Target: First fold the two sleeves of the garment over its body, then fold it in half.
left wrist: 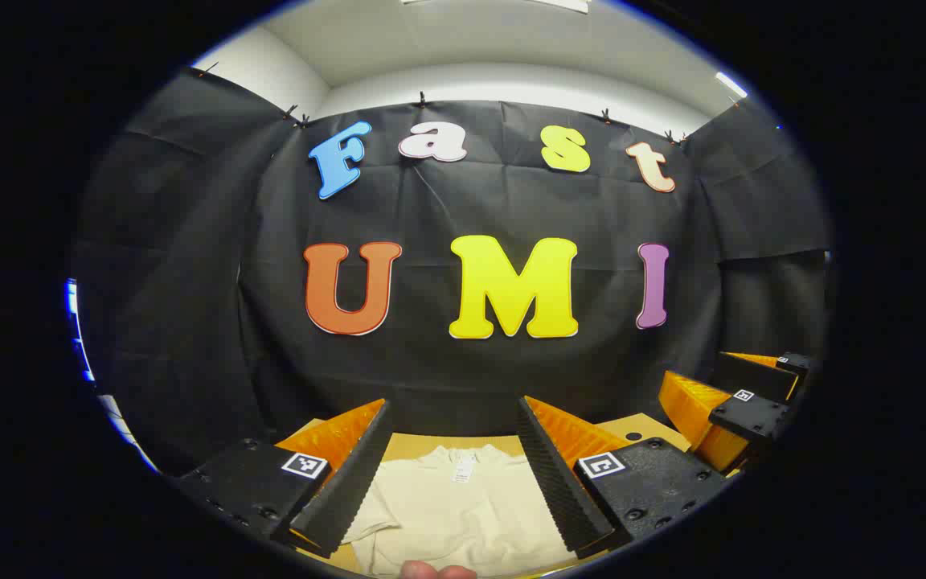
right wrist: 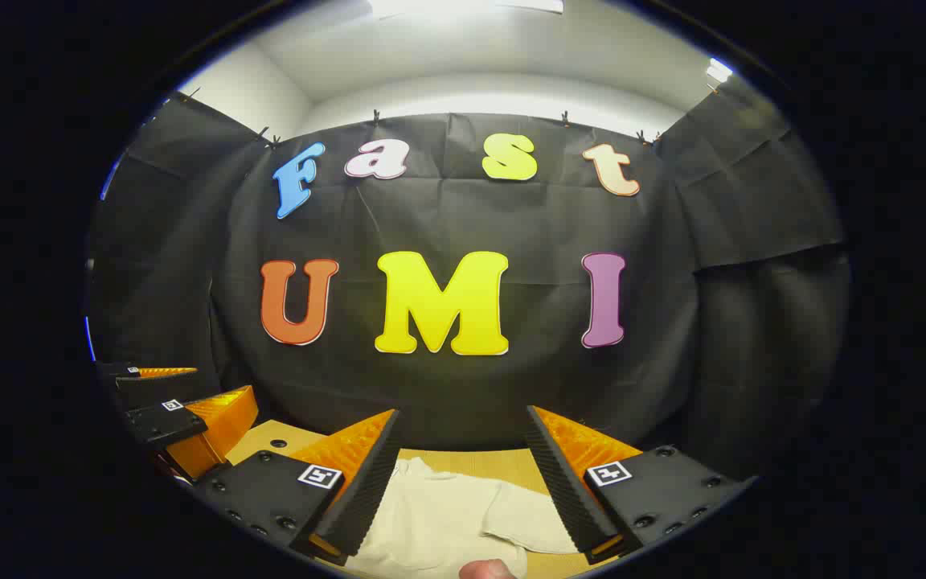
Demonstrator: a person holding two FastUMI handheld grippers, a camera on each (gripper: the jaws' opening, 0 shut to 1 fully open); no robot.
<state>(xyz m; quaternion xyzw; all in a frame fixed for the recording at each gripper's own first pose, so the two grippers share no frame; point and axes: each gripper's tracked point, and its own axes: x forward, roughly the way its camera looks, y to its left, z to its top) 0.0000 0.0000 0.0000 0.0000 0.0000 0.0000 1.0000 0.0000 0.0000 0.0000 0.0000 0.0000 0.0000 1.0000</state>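
Note:
A cream T-shirt (left wrist: 463, 507) lies flat on the tan table (left wrist: 423, 445), collar and neck label facing away from me. In the left gripper view one short sleeve spreads out at the lower left. My left gripper (left wrist: 453, 412) hovers above the shirt, open, with nothing between its ridged fingers (left wrist: 350, 482). The right gripper view looks down on the shirt (right wrist: 431, 523) with its other sleeve (right wrist: 527, 515) spread to the right. Also above the cloth, my right gripper (right wrist: 463, 414) stands open and holds nothing. Both grippers sit side by side.
The right gripper (left wrist: 740, 406) is close by at the right edge of the left gripper view. The left gripper (right wrist: 182, 426) appears at the left of the right gripper view. A person's fingertip (left wrist: 439, 571) pokes in at the bottom. The black cloth wall stands just behind the table (right wrist: 471, 462).

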